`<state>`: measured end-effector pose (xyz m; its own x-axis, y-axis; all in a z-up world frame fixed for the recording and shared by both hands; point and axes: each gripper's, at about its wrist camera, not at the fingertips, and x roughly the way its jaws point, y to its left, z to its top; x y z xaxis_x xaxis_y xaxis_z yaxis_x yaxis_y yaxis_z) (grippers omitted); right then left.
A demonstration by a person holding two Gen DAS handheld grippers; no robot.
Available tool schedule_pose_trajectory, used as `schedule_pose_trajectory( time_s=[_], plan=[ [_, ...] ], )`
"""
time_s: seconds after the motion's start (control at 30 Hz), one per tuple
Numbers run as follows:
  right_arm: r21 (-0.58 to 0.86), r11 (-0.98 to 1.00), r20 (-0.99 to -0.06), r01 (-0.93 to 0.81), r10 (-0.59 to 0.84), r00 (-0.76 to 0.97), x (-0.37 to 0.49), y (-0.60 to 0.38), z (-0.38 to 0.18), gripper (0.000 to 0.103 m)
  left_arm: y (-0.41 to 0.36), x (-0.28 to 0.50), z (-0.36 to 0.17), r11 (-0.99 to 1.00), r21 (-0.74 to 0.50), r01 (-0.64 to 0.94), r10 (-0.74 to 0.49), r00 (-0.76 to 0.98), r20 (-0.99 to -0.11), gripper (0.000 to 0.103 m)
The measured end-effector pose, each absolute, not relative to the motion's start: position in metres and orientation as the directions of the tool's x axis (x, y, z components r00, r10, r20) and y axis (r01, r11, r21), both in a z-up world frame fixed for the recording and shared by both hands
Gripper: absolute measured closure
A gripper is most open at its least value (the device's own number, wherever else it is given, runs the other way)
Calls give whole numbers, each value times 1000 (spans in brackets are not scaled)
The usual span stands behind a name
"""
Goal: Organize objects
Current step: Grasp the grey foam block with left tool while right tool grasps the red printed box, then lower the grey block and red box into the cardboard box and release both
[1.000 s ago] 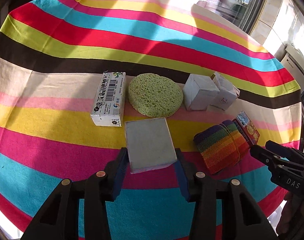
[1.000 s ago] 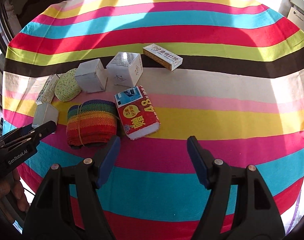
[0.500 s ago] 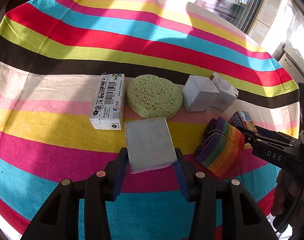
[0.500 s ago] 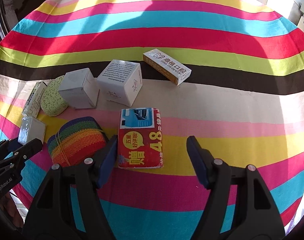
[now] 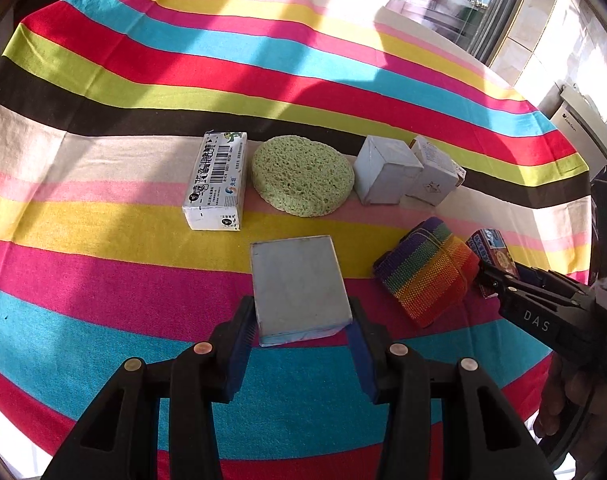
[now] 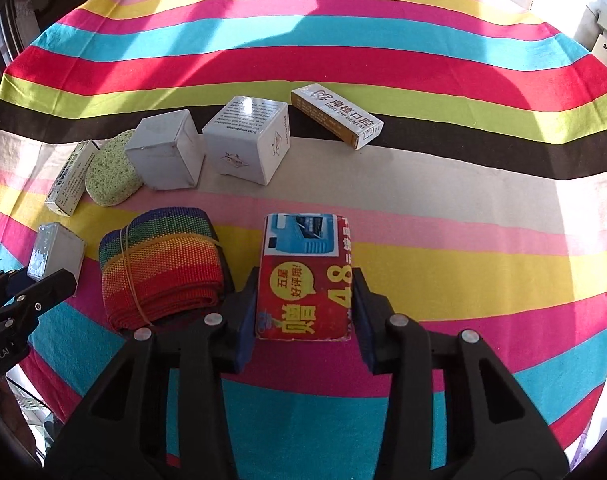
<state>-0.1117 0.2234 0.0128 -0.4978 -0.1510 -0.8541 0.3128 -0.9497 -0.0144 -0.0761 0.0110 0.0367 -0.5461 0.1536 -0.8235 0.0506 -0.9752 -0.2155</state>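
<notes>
Harsh sunlight, hard shadows, fisheye warp

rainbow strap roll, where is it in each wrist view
Left wrist: rainbow strap roll at right of centre, just left of the right gripper.
Right wrist: left of centre, beside the red box.
Shared landmark: green sponge.

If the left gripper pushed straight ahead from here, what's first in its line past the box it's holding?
Probably the green sponge, beyond the grey box in the left gripper; depth is uncertain.
</notes>
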Motion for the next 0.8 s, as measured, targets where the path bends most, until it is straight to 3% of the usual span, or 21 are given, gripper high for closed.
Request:
schedule_pose_trajectory(
  time_s=[0.8],
  plan=[
    [30, -973, -827, 230, -154, -541, -22, 303, 32, 58, 77, -18, 67, -976, -197, -89, 210, -607, -767, 58]
  ],
)
